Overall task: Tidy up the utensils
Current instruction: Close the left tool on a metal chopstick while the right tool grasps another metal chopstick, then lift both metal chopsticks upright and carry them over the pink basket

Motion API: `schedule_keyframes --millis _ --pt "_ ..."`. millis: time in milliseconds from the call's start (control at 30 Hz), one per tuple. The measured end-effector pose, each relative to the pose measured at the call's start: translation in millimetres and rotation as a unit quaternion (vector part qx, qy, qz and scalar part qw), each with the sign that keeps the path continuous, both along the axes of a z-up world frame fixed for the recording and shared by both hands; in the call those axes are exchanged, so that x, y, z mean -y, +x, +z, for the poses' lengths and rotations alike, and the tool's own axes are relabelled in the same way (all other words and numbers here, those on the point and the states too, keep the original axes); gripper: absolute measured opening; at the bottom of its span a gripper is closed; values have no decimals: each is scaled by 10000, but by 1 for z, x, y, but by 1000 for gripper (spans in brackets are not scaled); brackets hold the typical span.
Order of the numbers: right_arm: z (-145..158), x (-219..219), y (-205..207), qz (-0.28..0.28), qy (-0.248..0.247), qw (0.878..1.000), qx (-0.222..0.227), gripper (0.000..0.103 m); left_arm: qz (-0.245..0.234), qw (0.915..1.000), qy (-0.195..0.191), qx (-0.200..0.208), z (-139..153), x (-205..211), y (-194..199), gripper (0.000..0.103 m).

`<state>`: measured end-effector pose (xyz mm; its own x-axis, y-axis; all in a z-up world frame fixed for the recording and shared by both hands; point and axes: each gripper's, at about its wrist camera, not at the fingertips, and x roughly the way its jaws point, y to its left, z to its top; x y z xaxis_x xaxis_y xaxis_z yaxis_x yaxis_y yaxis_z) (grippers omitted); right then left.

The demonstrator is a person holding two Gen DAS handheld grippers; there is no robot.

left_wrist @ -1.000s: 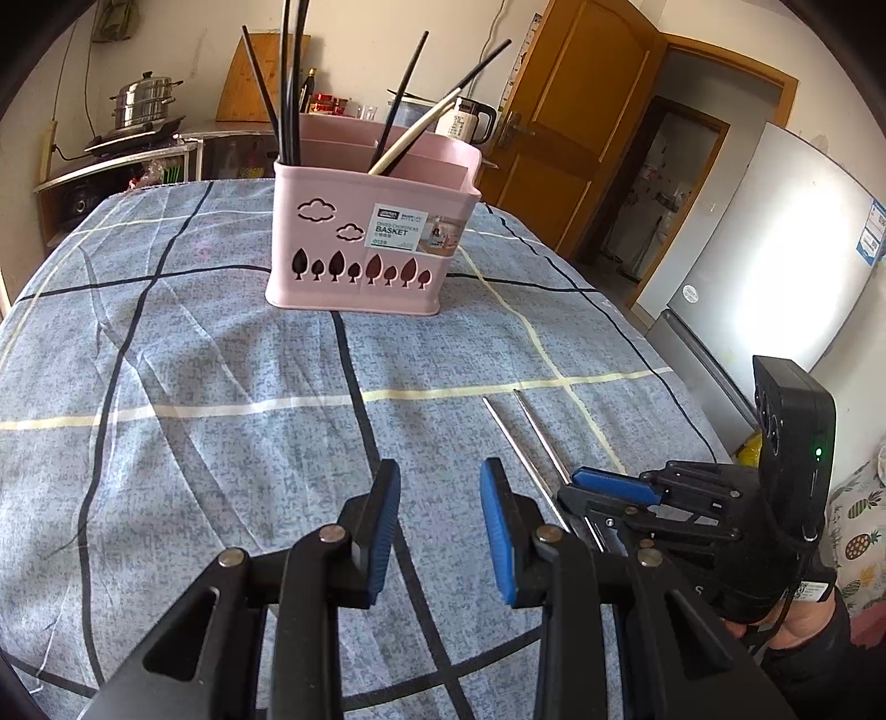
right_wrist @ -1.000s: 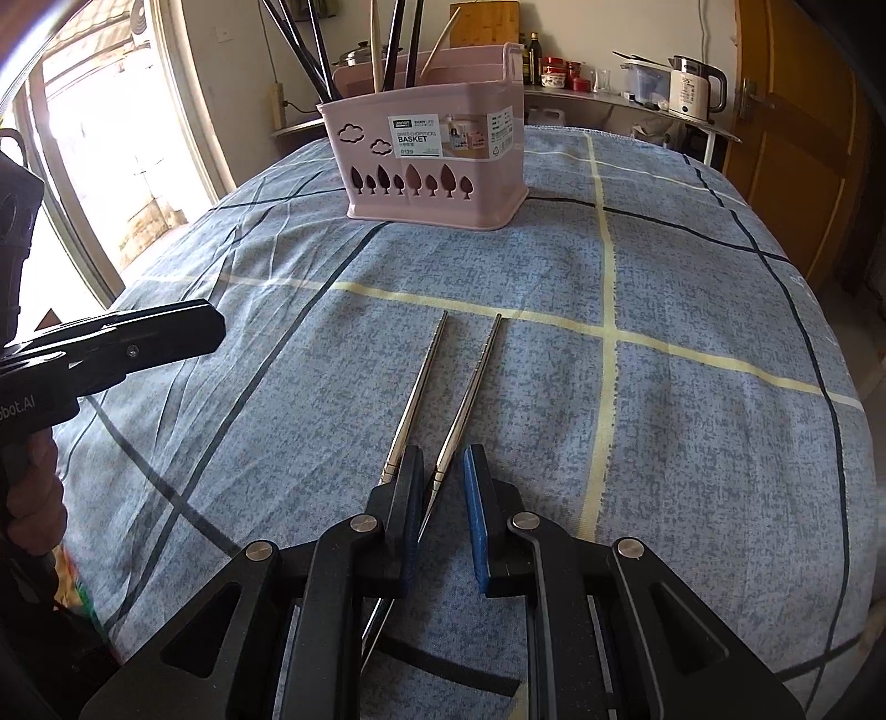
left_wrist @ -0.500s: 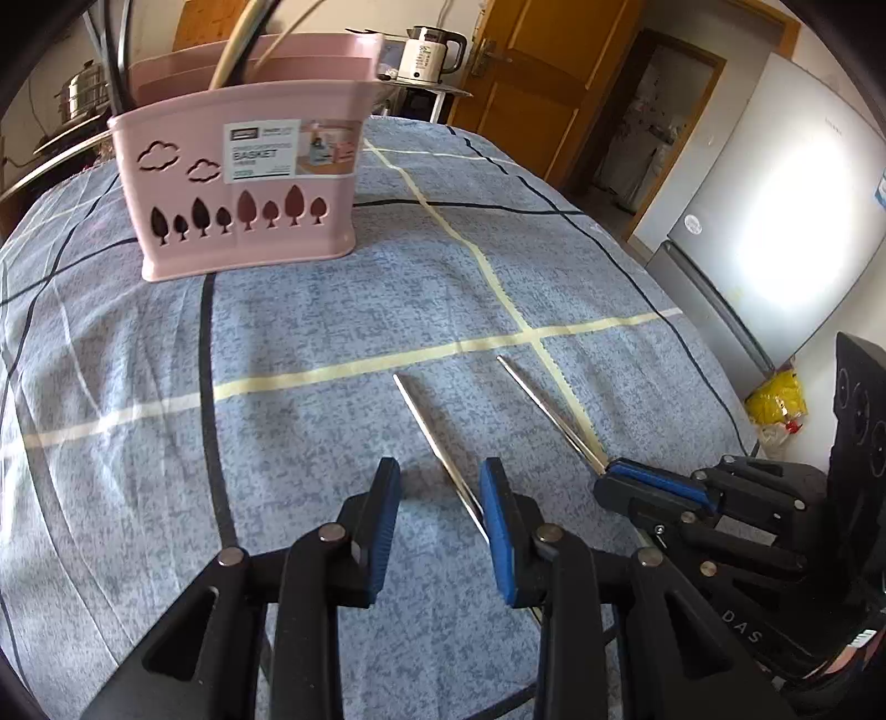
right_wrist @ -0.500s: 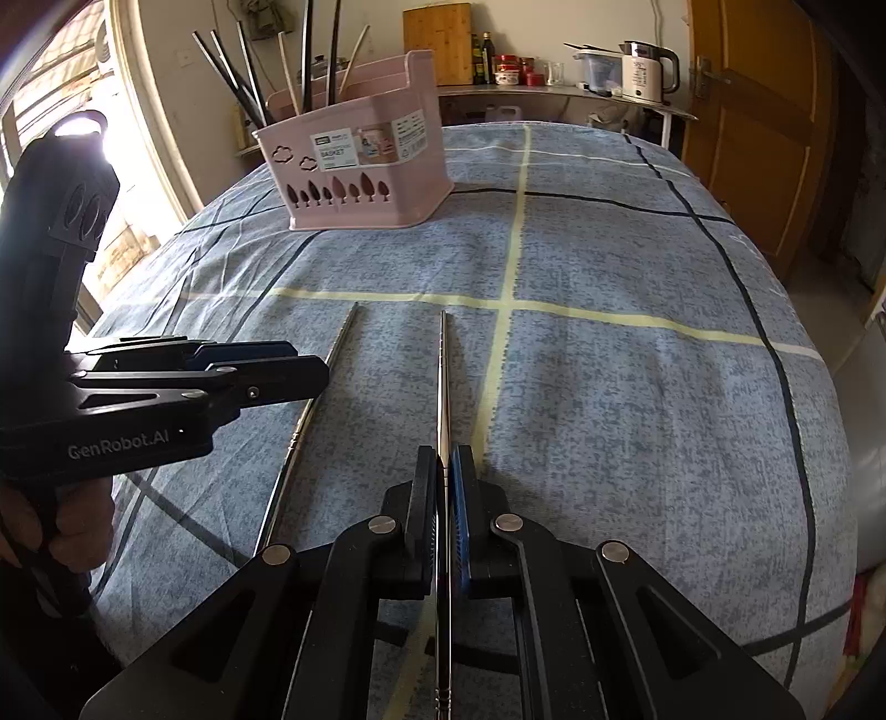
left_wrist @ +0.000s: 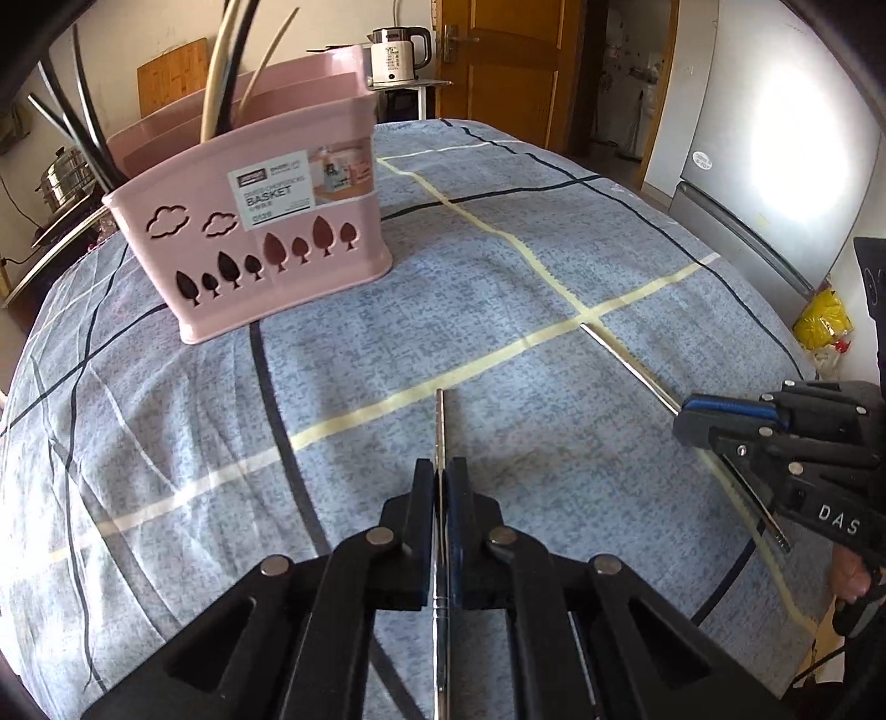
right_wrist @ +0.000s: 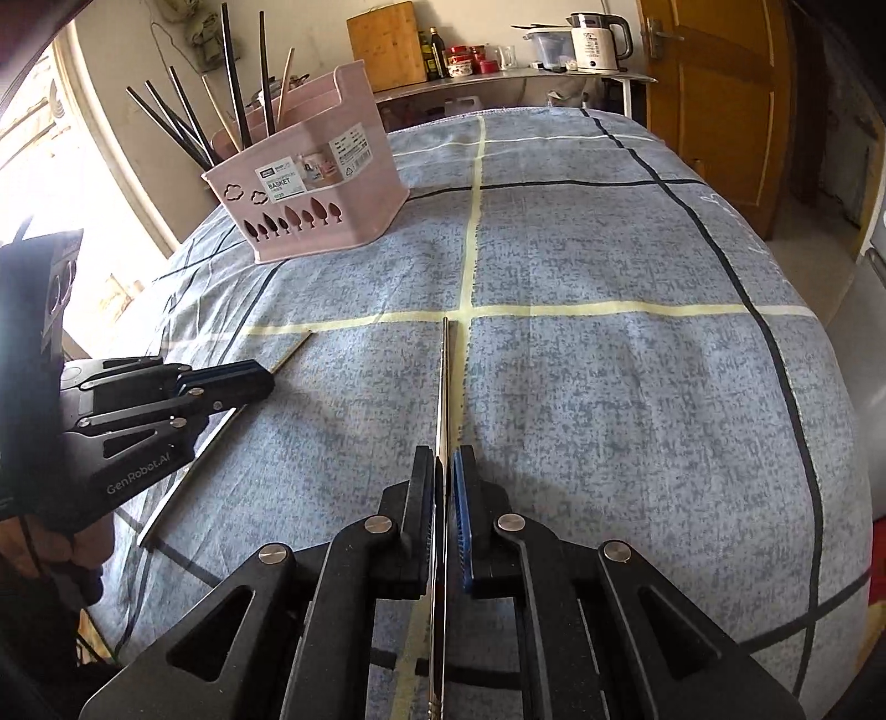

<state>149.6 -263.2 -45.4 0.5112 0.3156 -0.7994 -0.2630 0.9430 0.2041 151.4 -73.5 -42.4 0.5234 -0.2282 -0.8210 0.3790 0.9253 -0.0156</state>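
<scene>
A pink utensil basket (left_wrist: 260,243) (right_wrist: 310,205) holding several chopsticks stands at the far side of the blue checked tablecloth (left_wrist: 554,387). Two metal chopsticks lie on the cloth in front of it. My left gripper (left_wrist: 440,471) (right_wrist: 260,379) is shut on the left chopstick (left_wrist: 439,426) (right_wrist: 288,354), which runs forward from its pads. The right chopstick (right_wrist: 443,382) (left_wrist: 626,365) sits between the jaws of my right gripper (right_wrist: 443,459) (left_wrist: 686,421). Those jaws are opening, and a thin gap shows at the blue pad.
An electric kettle (right_wrist: 595,33) and jars stand on a shelf behind the table, near a wooden door (right_wrist: 714,83). A grey fridge (left_wrist: 775,138) stands off the table's right edge. A bright window (right_wrist: 33,138) is at the left.
My left gripper moved over the left chopstick and closed on it. My right gripper clamped its chopstick half a second ago and now stands slightly parted. Both views have rolled.
</scene>
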Motion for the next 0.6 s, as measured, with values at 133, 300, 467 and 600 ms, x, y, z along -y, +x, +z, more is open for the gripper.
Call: schedule_keyframes --millis 133,300,467,600 --pt "1 -10 13 227 -250 9994 -19 11 52 9999 -68 -136 0 -11 -1 6" --pt "1 -16 20 409 -460 9981 -31 11 -134 9996 -98 -226 0 -6 -4 23" --pt "1 -16 27 402 -440 9982 -38 6 -227 9996 157 -61 -1 10 -9 35" --pt "2 -21 30 466 -460 9978 -28 5 -206 9997 108 1 -1 9 -6 23"
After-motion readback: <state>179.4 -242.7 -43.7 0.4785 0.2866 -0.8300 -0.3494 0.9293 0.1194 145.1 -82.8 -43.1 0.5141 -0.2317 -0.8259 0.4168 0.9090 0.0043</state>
